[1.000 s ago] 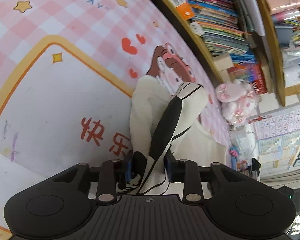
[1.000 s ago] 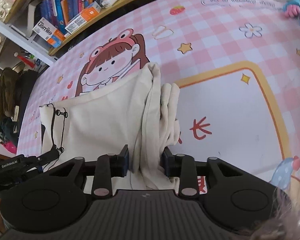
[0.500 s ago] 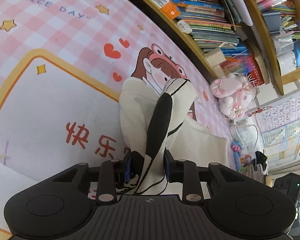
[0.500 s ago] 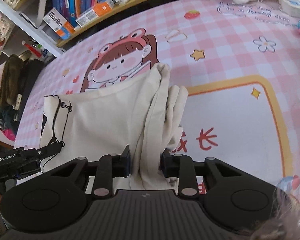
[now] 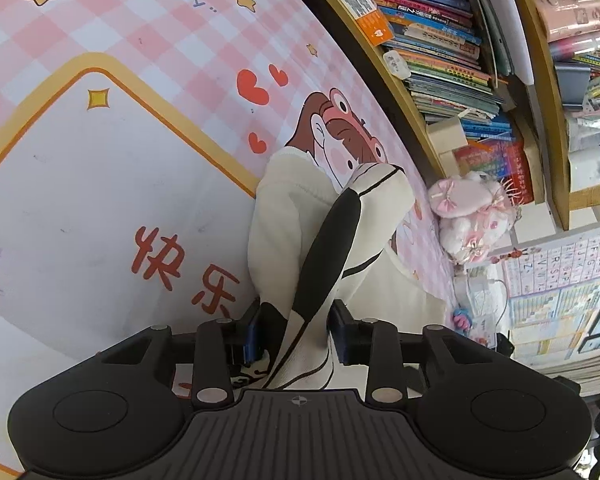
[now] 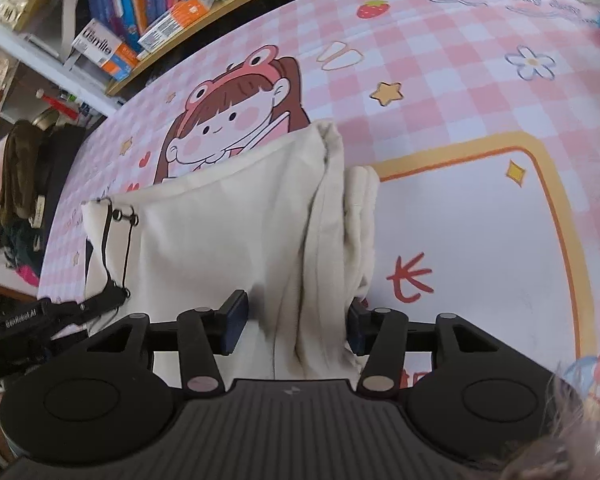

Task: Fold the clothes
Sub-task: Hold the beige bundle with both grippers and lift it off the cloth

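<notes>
Left wrist view: our left gripper has its pads closed in on a bunched edge of the garment, the part with the black band and thin black piping. The cloth rises from the jaws in a soft ridge and drapes down onto the mat, partly covering the cartoon girl. It sags freely, so we judge it light and limp, with no stiffness to hold a crease by itself. The banded edge looks thicker, a good place to hold.

Right wrist view: our right gripper stands with its jaws wider apart; a gathered fold of the cream garment runs between them, touching the right pad, while a gap shows at the left pad. We cannot tell whether it grips or merely straddles the cloth. The rest lies spread over the mat toward the left, its far edge reaching the cartoon girl. A thin black cord sits at the far left corner, beside the other gripper's tip.

Handling: soft cloth like this slips and bunches, so we would pinch several layers at seams or edges and keep both holds level.
</notes>
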A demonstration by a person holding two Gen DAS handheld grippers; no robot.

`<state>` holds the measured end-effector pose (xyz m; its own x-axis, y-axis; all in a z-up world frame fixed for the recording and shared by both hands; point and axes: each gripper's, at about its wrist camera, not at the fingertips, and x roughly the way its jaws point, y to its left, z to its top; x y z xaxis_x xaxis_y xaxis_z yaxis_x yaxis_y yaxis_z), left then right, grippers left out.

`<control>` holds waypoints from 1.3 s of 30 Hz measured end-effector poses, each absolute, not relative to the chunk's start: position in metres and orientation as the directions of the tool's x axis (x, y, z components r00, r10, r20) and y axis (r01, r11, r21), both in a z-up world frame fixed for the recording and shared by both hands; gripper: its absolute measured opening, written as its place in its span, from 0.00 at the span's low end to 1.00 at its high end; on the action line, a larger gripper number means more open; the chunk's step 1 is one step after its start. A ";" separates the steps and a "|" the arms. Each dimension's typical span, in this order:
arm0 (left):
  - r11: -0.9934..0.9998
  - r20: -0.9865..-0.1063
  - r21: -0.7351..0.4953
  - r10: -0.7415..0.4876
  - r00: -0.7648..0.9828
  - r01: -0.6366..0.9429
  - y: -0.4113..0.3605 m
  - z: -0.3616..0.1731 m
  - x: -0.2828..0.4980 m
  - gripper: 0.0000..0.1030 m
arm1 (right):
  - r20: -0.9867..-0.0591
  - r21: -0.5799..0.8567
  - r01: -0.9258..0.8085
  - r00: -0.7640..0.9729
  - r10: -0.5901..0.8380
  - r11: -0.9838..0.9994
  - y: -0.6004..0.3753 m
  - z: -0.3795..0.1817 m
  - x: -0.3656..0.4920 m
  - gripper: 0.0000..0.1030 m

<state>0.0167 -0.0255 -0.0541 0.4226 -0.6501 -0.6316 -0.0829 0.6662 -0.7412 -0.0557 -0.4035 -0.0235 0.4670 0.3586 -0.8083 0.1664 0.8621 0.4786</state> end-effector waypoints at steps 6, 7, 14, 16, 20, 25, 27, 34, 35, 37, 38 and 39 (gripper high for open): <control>0.694 -0.624 -0.720 -0.634 0.458 -0.019 -0.038 -0.032 0.010 0.20 | -0.790 0.427 0.072 0.515 0.333 0.901 -0.399 -0.009 -0.060 0.23; 0.693 -0.619 -0.721 -0.635 0.462 -0.013 -0.039 -0.029 0.009 0.20 | -0.786 0.418 0.055 0.522 0.330 0.907 -0.398 -0.006 -0.060 0.23; 0.681 -0.594 -0.732 -0.634 0.495 -0.006 -0.040 -0.015 0.003 0.20 | -0.752 0.423 -0.003 0.557 0.353 0.906 -0.401 0.009 -0.059 0.23; 0.683 -0.594 -0.730 -0.628 0.502 -0.010 -0.042 -0.013 0.001 0.20 | -0.748 0.432 -0.009 0.556 0.364 0.902 -0.403 0.010 -0.058 0.23; 0.687 -0.594 -0.727 -0.617 0.516 -0.016 -0.044 -0.008 -0.003 0.20 | -0.740 0.443 -0.027 0.553 0.382 0.896 -0.404 0.010 -0.057 0.23; 0.691 -0.595 -0.722 -0.603 0.532 -0.025 -0.048 -0.002 -0.008 0.20 | -0.728 0.464 -0.043 0.550 0.408 0.885 -0.410 0.010 -0.057 0.23; 0.694 -0.595 -0.720 -0.597 0.538 -0.027 -0.050 0.000 -0.010 0.20 | -0.722 0.474 -0.048 0.550 0.419 0.879 -0.413 0.010 -0.058 0.23; 0.706 -0.603 -0.707 -0.585 0.542 -0.024 -0.062 0.009 -0.016 0.20 | -0.710 0.497 -0.056 0.547 0.443 0.866 -0.426 0.009 -0.061 0.23; 0.707 -0.603 -0.707 -0.586 0.541 -0.022 -0.064 0.010 -0.015 0.20 | -0.710 0.499 -0.055 0.546 0.445 0.865 -0.428 0.009 -0.062 0.23; 0.706 -0.602 -0.708 -0.589 0.539 -0.019 -0.067 0.011 -0.015 0.20 | -0.708 0.504 -0.052 0.546 0.447 0.862 -0.431 0.009 -0.064 0.23; 0.706 -0.602 -0.708 -0.591 0.537 -0.017 -0.069 0.011 -0.014 0.20 | -0.707 0.506 -0.051 0.547 0.448 0.861 -0.433 0.009 -0.065 0.23; 0.706 -0.601 -0.709 -0.592 0.536 -0.015 -0.070 0.012 -0.014 0.20 | -0.706 0.507 -0.050 0.548 0.448 0.860 -0.434 0.009 -0.066 0.23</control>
